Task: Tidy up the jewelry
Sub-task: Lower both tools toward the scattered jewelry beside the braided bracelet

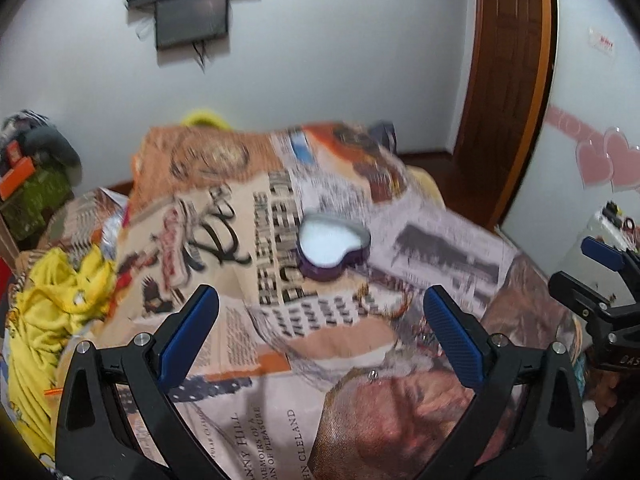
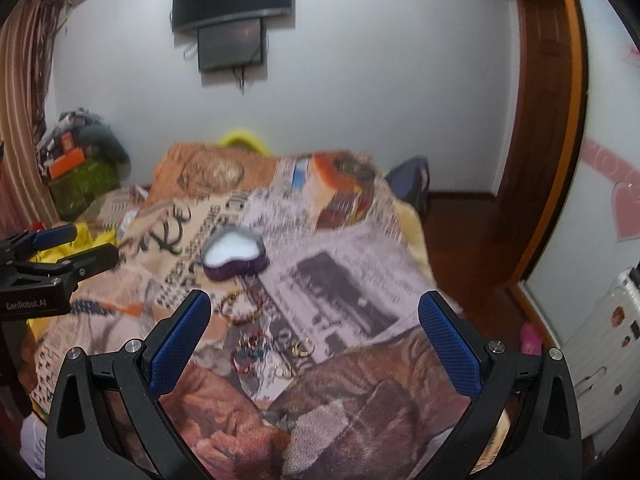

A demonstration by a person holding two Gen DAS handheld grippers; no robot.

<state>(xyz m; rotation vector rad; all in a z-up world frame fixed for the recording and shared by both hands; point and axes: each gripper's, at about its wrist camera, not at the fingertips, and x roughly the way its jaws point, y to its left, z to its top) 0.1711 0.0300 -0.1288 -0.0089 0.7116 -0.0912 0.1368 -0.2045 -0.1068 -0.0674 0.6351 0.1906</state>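
Left gripper spread wide, pinching nothing, above the printed blanket; heart-shaped box lying open at 12 o'clock of it. Right gripper likewise spread and empty; beaded bracelet and small rings between its fingers, loose on blanket, just at 6 o'clock of the box

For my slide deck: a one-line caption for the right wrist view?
Open right gripper above loose jewelry near the heart-shaped box on the blanket.
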